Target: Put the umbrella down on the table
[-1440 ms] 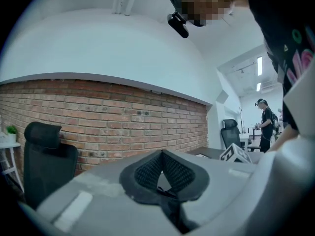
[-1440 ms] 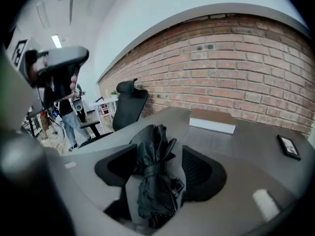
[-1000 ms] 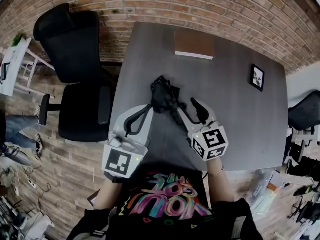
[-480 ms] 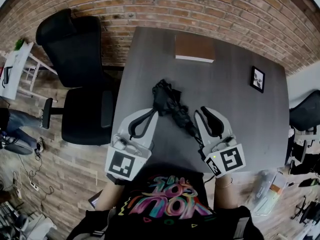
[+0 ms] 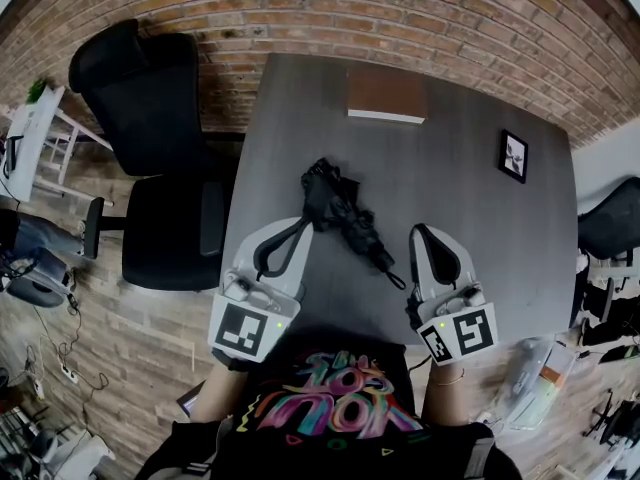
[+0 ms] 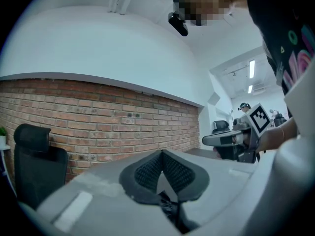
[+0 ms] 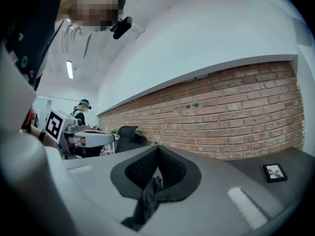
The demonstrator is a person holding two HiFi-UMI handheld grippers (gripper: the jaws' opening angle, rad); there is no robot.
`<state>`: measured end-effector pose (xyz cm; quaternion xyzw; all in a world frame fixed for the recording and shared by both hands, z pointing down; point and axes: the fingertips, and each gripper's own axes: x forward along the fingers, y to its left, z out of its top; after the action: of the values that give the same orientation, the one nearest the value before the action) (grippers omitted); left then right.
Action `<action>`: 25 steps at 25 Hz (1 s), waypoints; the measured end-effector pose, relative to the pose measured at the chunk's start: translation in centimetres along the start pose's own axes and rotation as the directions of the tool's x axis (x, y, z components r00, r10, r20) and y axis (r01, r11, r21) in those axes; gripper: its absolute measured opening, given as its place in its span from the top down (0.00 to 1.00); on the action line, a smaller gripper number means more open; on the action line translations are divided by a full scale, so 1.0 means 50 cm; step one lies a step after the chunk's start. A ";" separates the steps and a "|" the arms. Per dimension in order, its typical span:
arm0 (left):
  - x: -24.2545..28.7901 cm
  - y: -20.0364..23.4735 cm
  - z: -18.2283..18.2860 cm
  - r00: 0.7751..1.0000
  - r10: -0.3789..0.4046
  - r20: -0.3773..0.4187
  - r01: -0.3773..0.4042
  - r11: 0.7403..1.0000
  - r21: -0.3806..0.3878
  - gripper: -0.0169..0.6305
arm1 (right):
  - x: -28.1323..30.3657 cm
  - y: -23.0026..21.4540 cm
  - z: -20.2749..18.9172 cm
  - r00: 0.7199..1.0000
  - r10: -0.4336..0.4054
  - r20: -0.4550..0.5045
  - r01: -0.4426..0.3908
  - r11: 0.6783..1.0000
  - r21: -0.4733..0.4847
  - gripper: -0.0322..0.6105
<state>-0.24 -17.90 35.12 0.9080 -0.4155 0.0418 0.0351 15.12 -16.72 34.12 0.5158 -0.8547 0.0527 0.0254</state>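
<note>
Folded umbrella [image 5: 340, 213] lying on the bench [image 5: 470, 218], centre of frame.
Left tongs [image 5: 303, 222], lower left, pinch its canopy edge; right tongs [image 5: 420, 230], lower right, have just closed, pressed together and empty, beside its handle end.

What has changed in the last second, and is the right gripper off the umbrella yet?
The right gripper has pulled back toward the person and rightward, off the umbrella; its jaws, open at the umbrella before, have just been closing and now meet with no umbrella between them. The umbrella's handle end swung toward the person; it lies on the table. The left gripper stayed put.
</note>
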 end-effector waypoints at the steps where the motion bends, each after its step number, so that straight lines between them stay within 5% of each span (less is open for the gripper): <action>1: 0.000 0.000 -0.001 1.000 0.001 -0.002 -0.001 1.000 -0.001 0.98 | -0.002 0.001 -0.001 1.000 0.004 -0.002 -0.004 1.000 0.000 0.95; 25: -0.003 0.004 -0.008 1.000 0.016 -0.008 -0.016 1.000 -0.005 0.98 | 0.001 0.011 -0.004 0.999 0.049 -0.001 -0.049 0.999 -0.015 0.95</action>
<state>-0.51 -17.89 35.50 0.9044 -0.4226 0.0447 0.0388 14.59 -16.47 34.27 0.4945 -0.8675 0.0471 0.0285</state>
